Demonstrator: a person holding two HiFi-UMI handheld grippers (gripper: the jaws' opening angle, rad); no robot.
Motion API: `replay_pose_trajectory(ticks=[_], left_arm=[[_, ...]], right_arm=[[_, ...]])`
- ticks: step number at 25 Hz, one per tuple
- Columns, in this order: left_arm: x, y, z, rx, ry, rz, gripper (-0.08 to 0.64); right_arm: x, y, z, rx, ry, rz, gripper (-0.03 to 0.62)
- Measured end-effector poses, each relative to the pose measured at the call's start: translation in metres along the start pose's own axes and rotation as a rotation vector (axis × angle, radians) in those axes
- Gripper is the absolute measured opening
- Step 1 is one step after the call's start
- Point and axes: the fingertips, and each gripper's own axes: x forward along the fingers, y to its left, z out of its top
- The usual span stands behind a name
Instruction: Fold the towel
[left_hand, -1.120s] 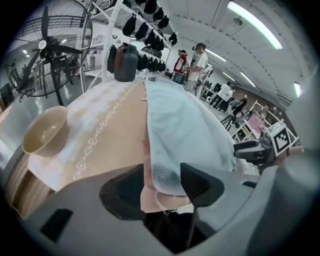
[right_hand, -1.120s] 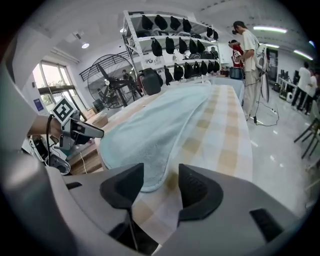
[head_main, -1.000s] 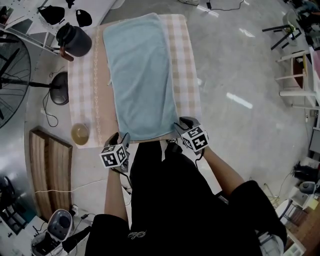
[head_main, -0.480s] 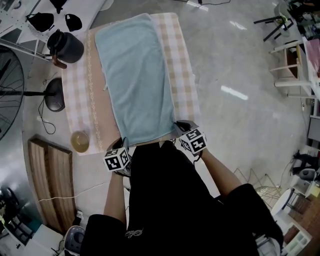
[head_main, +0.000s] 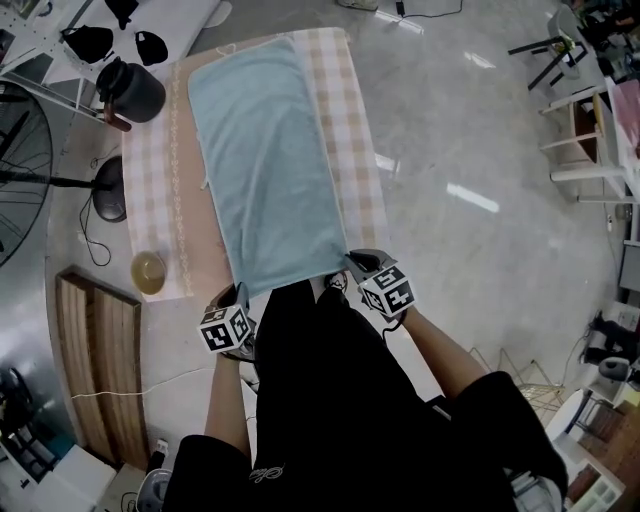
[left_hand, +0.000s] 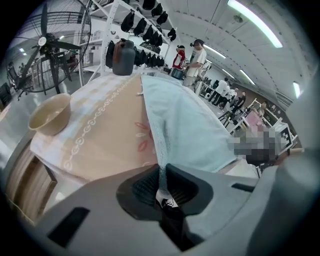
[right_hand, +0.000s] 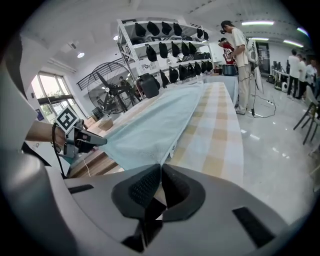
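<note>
A light blue towel (head_main: 265, 160) lies lengthwise on the cloth-covered table (head_main: 355, 130). Its near edge is stretched between my two grippers at the table's near end. My left gripper (head_main: 240, 292) is at the near left corner, its jaws closing with the towel's hem (left_hand: 159, 150) pinched between the pads. The right gripper (head_main: 352, 262) is shut on the near right corner (right_hand: 159, 150). In the right gripper view the towel (right_hand: 155, 125) runs away along the table, and the left gripper (right_hand: 92, 141) shows at the left.
A dark jug (head_main: 130, 88) stands at the table's far left and a small bowl (head_main: 148, 270) at its near left. A floor fan (head_main: 20, 140) and a wooden bench (head_main: 95, 370) are left of the table. People (right_hand: 240, 50) stand beyond the far end by a shelf of black caps (right_hand: 165, 50).
Both grippers went from open at the towel's near edge to shut on its near corners. They have drawn back a little toward the person, pulling that edge taut.
</note>
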Motion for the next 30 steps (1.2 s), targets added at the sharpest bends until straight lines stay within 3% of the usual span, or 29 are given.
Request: replay_pose_trajectory(ticks=[5, 12, 23, 30], left_arm=[[-0.017, -0.011, -0.02, -0.011, -0.005, 0.02, 0.04], [-0.039, -0.028, -0.04, -0.013, -0.043, 0.04, 0.04], [-0.086, -0.049, 0.002, 0.034, -0.14, -0.007, 0.034], [-0.102, -0.063, -0.027, 0.002, -0.117, -0.015, 0.032]], right_arm=[[-0.02, 0.015, -0.02, -0.066, 0.014, 0.041, 0.015], [-0.04, 0.024, -0.041, -0.086, 0.002, 0.075, 0.015], [-0.08, 0.043, 0.003, -0.101, -0.084, 0.163, 0.015], [-0.101, 0.052, -0.019, -0.095, -0.093, 0.17, 0.015]])
